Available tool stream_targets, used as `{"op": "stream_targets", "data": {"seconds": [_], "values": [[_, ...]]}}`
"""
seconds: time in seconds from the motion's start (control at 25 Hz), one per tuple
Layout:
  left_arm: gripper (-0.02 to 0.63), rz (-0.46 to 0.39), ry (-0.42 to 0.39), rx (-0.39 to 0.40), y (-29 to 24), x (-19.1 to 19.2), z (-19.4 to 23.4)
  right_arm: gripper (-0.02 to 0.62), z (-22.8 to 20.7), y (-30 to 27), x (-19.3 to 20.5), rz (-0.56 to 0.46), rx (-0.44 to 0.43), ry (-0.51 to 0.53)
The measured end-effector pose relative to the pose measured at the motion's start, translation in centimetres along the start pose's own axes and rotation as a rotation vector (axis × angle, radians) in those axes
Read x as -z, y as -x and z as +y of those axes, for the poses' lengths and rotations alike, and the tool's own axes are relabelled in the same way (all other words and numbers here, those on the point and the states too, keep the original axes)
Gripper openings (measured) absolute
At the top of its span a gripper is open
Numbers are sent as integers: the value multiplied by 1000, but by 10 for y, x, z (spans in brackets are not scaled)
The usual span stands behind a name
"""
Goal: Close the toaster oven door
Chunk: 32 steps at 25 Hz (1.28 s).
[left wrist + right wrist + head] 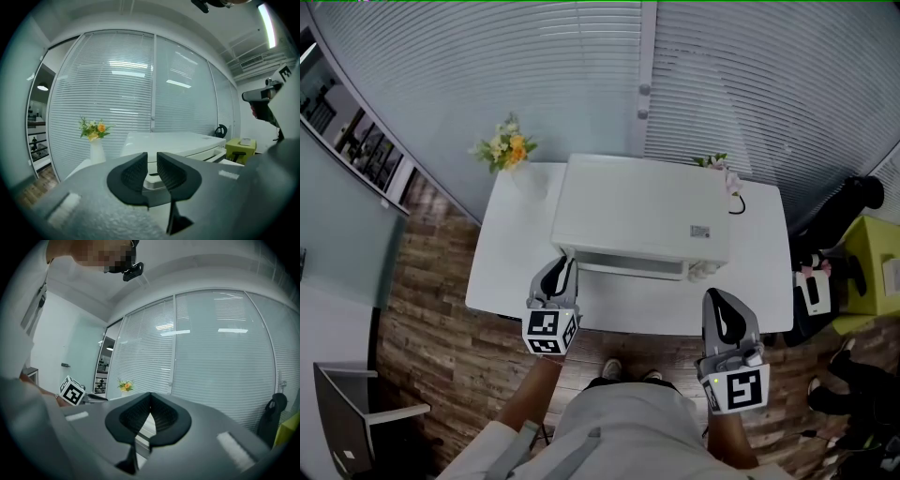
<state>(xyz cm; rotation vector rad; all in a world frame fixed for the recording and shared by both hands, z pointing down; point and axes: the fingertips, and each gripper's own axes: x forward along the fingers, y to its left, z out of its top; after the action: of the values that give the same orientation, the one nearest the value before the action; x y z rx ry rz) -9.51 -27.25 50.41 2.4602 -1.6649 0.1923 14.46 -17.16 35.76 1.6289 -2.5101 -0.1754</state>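
Note:
A white toaster oven (642, 214) stands on a white table (511, 267). Its door (630, 264) runs along the front and looks slightly ajar at the top. My left gripper (563, 265) hovers at the oven's front left corner. In the left gripper view the oven (173, 140) lies just beyond my left gripper (152, 157), whose jaws stand a narrow gap apart with nothing between them. My right gripper (719, 302) hangs over the table's front edge, right of the door and clear of the oven. In the right gripper view my right gripper (150, 397) has its tips together, empty.
A white vase of yellow flowers (514, 150) stands at the table's back left corner. A small flower sprig (719, 167) and a black cable (737, 206) lie behind the oven at the right. A yellow-green cabinet (872, 267) and a black chair (848, 202) stand right of the table. Window blinds close off the far side.

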Motion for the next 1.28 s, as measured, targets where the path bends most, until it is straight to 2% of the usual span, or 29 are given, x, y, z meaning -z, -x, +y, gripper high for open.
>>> {"op": "stream_targets", "data": {"seconds": [0.8, 1.28], "values": [[61, -209, -53, 137, 73, -120, -96, 5, -7, 25, -10, 8, -50, 9], [61, -271, -64, 179, 94, -148, -140, 5, -17, 42, -20, -1, -76, 15]]}}
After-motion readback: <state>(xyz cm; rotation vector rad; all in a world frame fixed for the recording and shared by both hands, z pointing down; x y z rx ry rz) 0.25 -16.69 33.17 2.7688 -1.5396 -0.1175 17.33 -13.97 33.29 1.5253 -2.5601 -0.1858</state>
